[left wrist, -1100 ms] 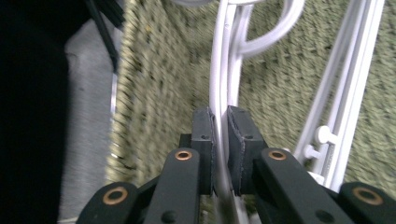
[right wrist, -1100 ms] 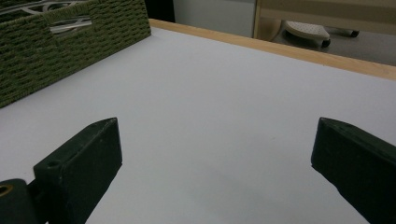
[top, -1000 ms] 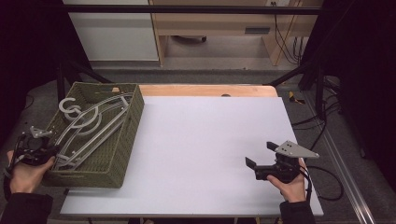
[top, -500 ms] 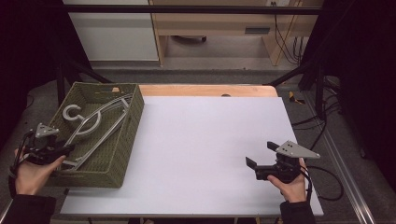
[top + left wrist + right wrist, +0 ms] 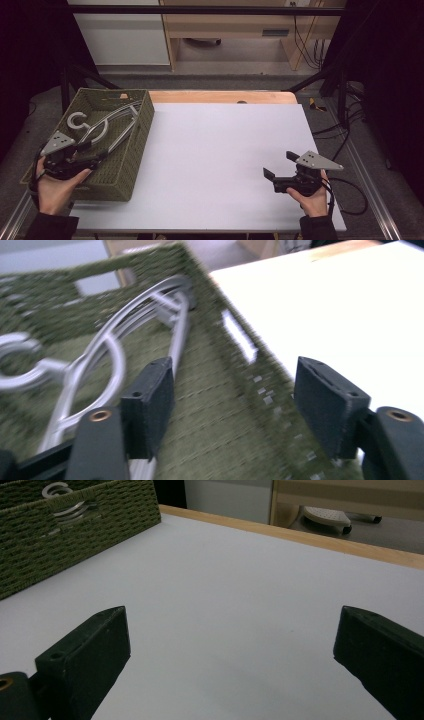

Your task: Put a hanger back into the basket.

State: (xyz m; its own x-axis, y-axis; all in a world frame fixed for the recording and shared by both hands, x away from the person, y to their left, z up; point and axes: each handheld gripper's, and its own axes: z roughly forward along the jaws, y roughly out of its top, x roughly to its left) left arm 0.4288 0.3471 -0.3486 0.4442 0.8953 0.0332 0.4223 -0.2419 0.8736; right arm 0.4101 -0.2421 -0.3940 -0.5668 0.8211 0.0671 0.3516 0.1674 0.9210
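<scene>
A white table (image 5: 220, 160) is carrying a green woven basket (image 5: 132, 150) at its left edge, slightly overhanging, presumably to keep the centre free as a work surface. 2 or more grey hangers (image 5: 107, 127) are lying flat inside the basket, hooks toward the far-left corner. The left gripper (image 5: 232, 400) is hovering over the basket's near end, jaws having just been opening, nothing between them. The right gripper (image 5: 276, 174) is resting idle on the table, jaws spread and empty.
</scene>
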